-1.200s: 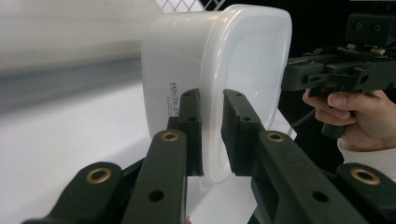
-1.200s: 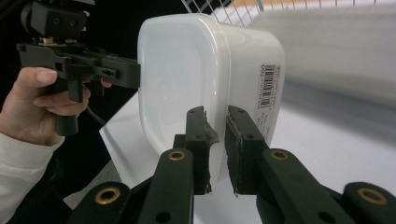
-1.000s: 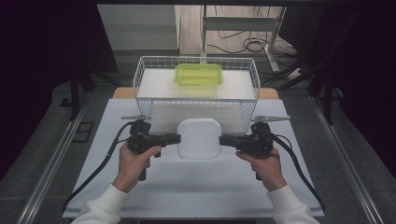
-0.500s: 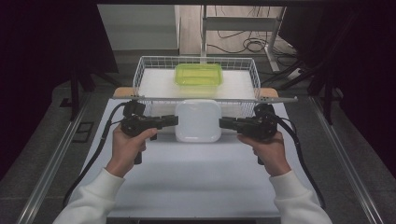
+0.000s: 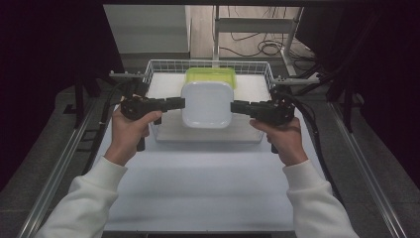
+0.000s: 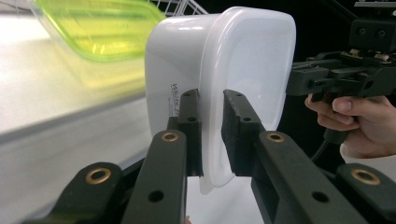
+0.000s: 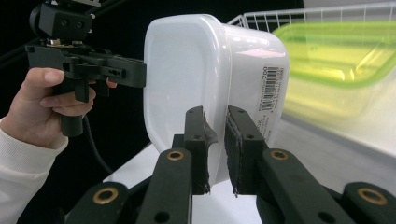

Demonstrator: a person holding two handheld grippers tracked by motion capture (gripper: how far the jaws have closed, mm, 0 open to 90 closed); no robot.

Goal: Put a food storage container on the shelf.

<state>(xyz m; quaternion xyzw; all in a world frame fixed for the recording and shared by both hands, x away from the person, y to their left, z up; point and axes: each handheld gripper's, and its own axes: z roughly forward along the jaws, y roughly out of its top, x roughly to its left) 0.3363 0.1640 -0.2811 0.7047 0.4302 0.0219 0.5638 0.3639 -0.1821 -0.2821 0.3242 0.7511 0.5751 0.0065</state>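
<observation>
Both grippers, left [image 5: 182,103] and right [image 5: 234,106], are clamped on opposite rims of the white square plastic tub [image 5: 207,104], held over the white wire basket [image 5: 257,67]. A translucent green plastic container [image 5: 210,75] sits in that basket.

White tub [image 7: 205,70] in tongs [image 7: 215,154], seemingly clamped

The tub [image 5: 207,104] is hanging above the basket's [image 5: 158,67] front half, between the left gripper [image 5: 178,103] on its left and the right gripper [image 5: 236,105] on its right. Behind it, the lidded box [image 5: 210,75] is sitting inside the basket, which is standing at the table's [image 5: 198,188] far end.
</observation>
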